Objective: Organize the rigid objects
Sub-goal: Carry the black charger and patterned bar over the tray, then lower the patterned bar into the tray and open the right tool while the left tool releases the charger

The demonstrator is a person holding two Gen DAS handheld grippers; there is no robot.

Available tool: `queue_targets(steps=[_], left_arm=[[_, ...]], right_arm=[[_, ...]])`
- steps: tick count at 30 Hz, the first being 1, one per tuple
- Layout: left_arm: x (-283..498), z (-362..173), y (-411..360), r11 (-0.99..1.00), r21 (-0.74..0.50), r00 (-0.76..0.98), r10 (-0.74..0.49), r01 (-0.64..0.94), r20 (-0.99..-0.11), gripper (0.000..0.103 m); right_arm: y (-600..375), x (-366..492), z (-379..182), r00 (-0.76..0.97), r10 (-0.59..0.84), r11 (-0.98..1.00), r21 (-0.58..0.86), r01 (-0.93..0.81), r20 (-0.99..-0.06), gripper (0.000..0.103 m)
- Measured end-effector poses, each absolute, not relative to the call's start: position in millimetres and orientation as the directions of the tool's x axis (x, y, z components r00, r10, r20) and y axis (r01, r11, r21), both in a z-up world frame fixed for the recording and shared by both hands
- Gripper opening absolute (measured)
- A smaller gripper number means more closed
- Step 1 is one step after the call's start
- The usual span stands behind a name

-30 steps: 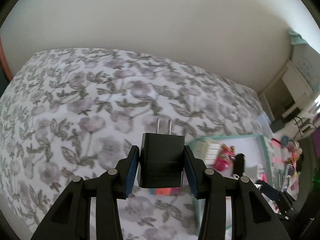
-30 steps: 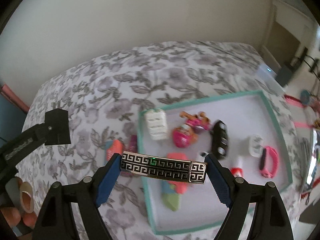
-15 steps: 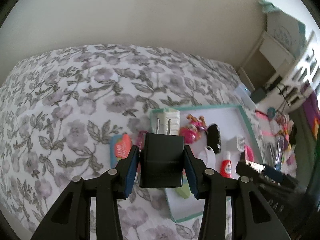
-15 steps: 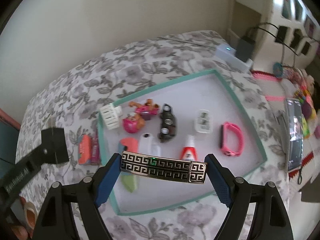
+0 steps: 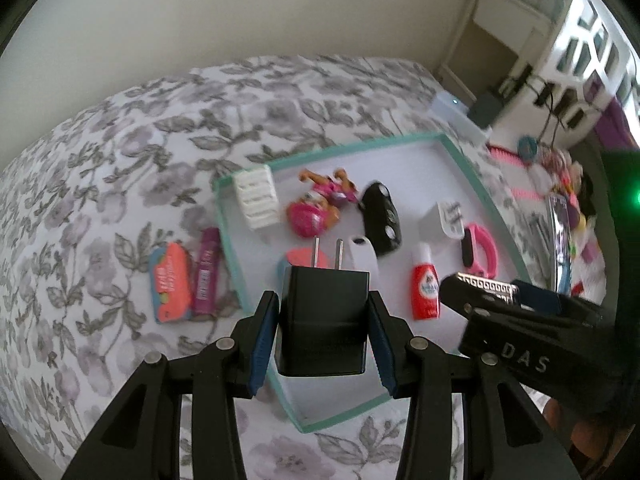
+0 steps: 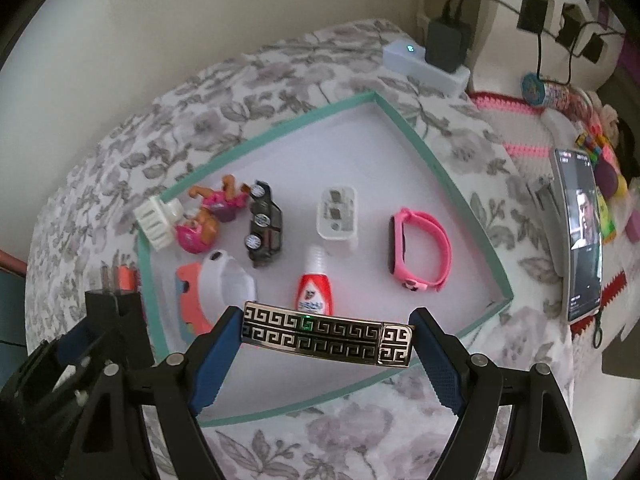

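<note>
while both claws hang above the tray [image 6: 460,184], each has its load clamped; left claw [image 5: 323,320] closed on a black plug [image 5: 323,316], blue pads [image 5: 262,336] pressed to its sides, prongs pointing away from cam, plug held over tray's near-left part; right claw [image 6: 326,342] closed on a black-and-gold bar [image 6: 326,338], held lengthwise btwn the pads at its two ends, over tray's near edge.

tray: teal rim, white floor, sits on a flowered cloth [image 5: 120,140]; inside, per right cam: white ribbed clip [image 6: 154,222] in far-left corner; pink toy [image 6: 208,216] just beside it; black toy car [image 6: 264,228] next to toy; white charger [image 6: 338,216] mid-tray; pink wristband [image 6: 420,256] to its right, apart; red bottle [image 6: 316,288] near the bar, upright or lying cannot tell; white cap-like piece [image 6: 226,276] touching an orange piece [image 6: 192,300] at near left.

outside tray, left side, on cloth: orange pack [image 5: 172,282] and purple tube [image 5: 206,270], side by side, touching.

phone [image 6: 578,236] w/ lit screen lies right of tray, off the flowered cloth.
</note>
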State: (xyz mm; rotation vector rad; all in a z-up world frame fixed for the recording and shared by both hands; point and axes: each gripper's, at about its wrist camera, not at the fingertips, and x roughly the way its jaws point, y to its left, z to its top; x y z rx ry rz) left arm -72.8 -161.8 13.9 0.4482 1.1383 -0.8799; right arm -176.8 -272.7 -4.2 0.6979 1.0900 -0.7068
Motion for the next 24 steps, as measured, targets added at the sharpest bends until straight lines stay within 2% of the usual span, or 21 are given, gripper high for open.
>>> queue_targets(steps=[12, 24], left_arm=[[-93.9, -26.6, -176.9, 0.567, -0.113, 0.055, -0.271, 0.816, -0.961, 0.046], [-98.0, -44.8, -181.1, 0.563, -0.105, 0.033, -0.229, 0.820, -0.973, 0.046]], right_arm=[[-285.2, -182.2, -34.9, 0.219, -0.097, 0.586, 0.122, 0.801, -0.971, 0.086], [-285.7, -171.9, -57.2, 0.176, -0.061, 0.603, 0.104, 0.791, -0.982, 0.086]])
